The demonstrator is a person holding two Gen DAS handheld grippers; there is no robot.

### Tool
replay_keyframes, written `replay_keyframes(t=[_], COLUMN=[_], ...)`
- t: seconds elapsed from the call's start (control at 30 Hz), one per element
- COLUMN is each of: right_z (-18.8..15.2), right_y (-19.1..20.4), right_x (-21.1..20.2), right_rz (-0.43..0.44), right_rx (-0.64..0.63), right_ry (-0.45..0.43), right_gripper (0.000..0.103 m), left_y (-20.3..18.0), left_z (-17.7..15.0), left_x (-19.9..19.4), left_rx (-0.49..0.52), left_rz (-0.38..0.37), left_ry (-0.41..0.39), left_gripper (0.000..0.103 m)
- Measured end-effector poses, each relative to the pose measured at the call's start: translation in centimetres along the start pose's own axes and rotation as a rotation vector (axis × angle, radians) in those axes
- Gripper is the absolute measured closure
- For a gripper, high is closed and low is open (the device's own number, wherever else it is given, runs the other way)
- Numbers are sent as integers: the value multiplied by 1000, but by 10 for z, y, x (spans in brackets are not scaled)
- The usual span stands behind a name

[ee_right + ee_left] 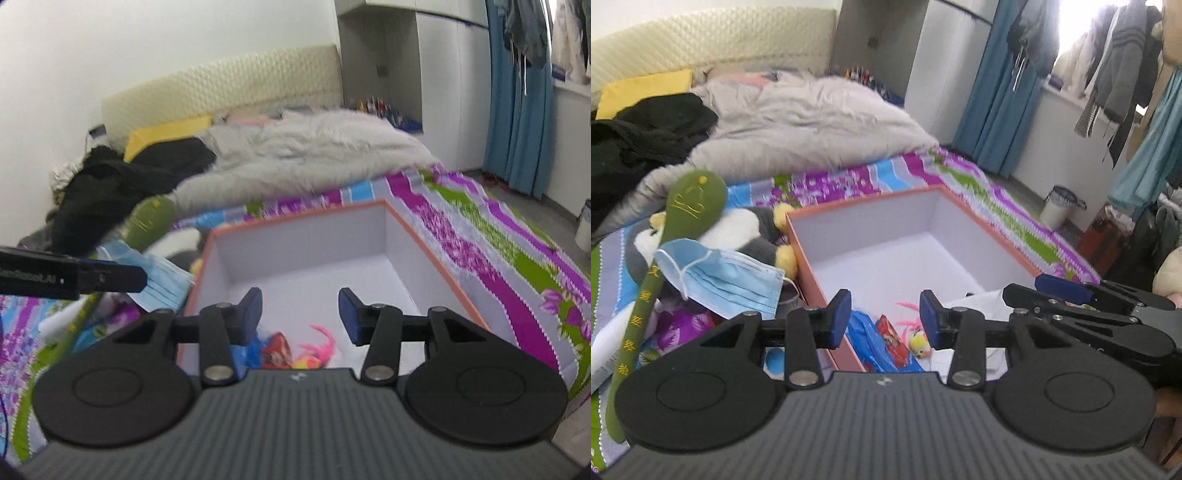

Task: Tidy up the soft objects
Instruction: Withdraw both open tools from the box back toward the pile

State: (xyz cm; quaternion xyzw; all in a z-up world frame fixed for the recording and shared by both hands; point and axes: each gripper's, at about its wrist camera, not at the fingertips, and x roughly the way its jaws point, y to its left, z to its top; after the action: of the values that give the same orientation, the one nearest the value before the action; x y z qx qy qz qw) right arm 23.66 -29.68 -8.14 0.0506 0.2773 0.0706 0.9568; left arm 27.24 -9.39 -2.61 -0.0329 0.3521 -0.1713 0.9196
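An open orange box (871,205) with a white inside lies on the bed; it also shows in the right wrist view (306,218). Inside lie a blue bag (866,338), a red packet (892,338) and a small yellow toy with pink hair (919,345). Left of the box lie a blue face mask (727,277), a green spoon-shaped plush (690,206) and a grey-white plush toy (750,236). My left gripper (884,317) is open and empty over the box's near left corner. My right gripper (301,315) is open and empty over the box's near end.
A grey fluffy blanket (812,122), black clothes (646,129) and a yellow pillow (642,90) lie at the bed's head. Blue curtains (1001,92) and hanging clothes (1115,74) stand on the right. A white bin (1058,206) stands on the floor.
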Motion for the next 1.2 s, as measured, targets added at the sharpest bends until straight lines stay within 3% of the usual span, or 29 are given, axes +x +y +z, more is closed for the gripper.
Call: replay_keyframes(t=[0.17, 0.6, 1.2], right_z=[1, -25, -78], right_y=[15, 63, 120], right_x=[-21, -50, -58], right_rz=[41, 103, 174], right_rx=[-19, -72, -103], right_ry=[-49, -89, 12], right_gripper=[55, 55, 55], left_y=[4, 40, 96], left_z=[-9, -59, -126], left_x=[-27, -75, -116], left_rx=[-5, -55, -194], left_rz=[19, 124, 200], left_ry=[-49, -66, -52], left_gripper=[56, 56, 56])
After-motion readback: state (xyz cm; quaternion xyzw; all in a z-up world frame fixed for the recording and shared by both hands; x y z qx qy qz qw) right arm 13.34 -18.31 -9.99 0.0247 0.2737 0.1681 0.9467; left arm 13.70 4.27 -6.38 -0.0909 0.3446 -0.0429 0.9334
